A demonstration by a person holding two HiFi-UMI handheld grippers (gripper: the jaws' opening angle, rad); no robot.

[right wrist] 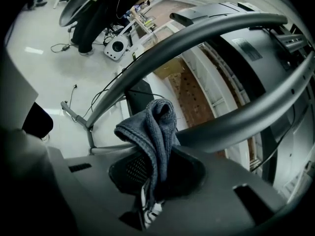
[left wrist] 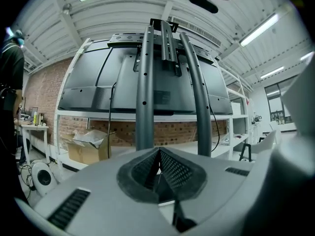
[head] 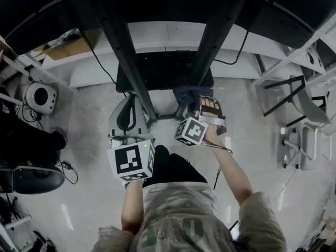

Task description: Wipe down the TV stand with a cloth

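Pale glossy floor (head: 89, 125) spreads below me, with white shelving (left wrist: 147, 118) and a brick wall (left wrist: 42, 97) behind the set. The cloth (right wrist: 153, 124), grey-blue and bunched, is clamped in my right gripper (right wrist: 153, 181), whose jaws are closed on its lower end. Its free fold stands up at 12 o'clock from the jaws, right at the nearer pole of the TV stand (right wrist: 231, 124); I can't tell whether it touches.

From the head view that is the right-hand of two dark poles rising from a black base plate (head: 157, 72). My left gripper (left wrist: 158, 173) sits at 9 o'clock of the right one, jaws together with nothing in them, facing the poles and the dark TV (left wrist: 98, 87).

Below the shelf, at 8 o'clock in the left gripper view, is a cardboard box (left wrist: 86, 149). At 9 o'clock in the head view, a round white device (head: 41, 97) lies on the floor.
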